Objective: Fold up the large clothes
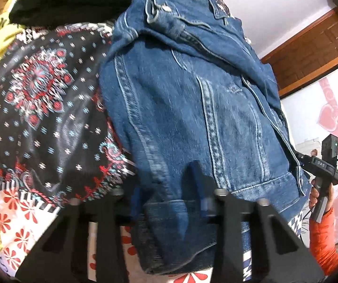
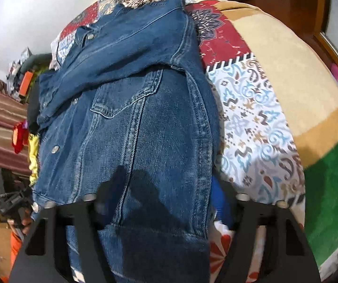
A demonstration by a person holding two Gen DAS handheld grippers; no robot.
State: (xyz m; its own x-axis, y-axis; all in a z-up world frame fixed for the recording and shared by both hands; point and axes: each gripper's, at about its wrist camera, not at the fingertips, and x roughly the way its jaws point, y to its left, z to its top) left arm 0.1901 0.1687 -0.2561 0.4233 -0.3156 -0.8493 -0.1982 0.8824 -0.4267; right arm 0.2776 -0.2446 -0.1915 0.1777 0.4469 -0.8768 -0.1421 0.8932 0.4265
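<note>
Denim jacket (image 1: 192,108) lay folded on the patterned bedspread (image 2: 251,118), mid-frame; left gripper (image 1: 169,188) and right gripper (image 2: 166,198) fingers clamped its hem.

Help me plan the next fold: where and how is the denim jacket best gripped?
Grip the denim jacket by its bottom hem band, at the two near corners, coming from the near edge with the fingers angled down. The hem lies closest, thick and stitched, so it should not slip. The left gripper and right gripper already straddle it there.
</note>
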